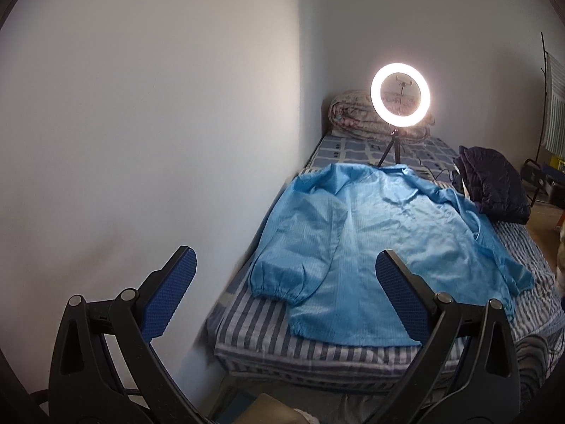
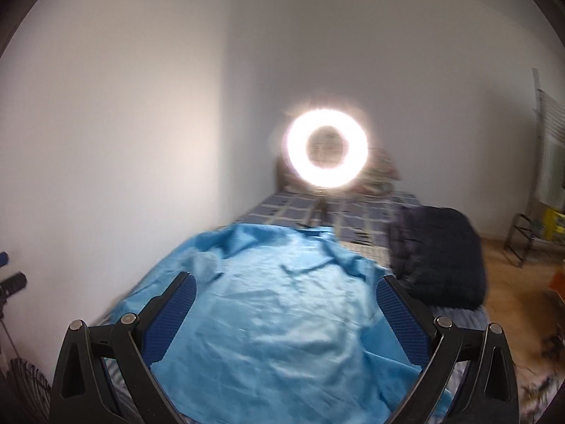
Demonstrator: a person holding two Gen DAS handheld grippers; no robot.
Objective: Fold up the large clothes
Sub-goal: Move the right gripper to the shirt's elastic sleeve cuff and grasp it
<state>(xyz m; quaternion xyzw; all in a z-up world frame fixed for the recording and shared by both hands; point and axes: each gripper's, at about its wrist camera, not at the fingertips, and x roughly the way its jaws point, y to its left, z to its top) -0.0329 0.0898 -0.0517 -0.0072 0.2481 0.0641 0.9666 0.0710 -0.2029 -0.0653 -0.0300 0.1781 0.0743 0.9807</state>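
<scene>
A light blue jacket (image 1: 374,233) lies spread flat on the striped bed (image 1: 268,339), both sleeves out, hem toward me. My left gripper (image 1: 284,265) is open, held off the bed's near left corner, its fingers empty. In the blurred right wrist view the same jacket (image 2: 282,318) fills the lower middle. There my right gripper (image 2: 286,289) hangs open just above the cloth, touching nothing that I can see.
A lit ring light (image 1: 400,94) on a small tripod stands on the bed behind the jacket. A folded dark quilted garment (image 1: 494,183) lies at the bed's right edge. A rolled quilt (image 1: 349,113) sits at the headboard. White wall runs along the left.
</scene>
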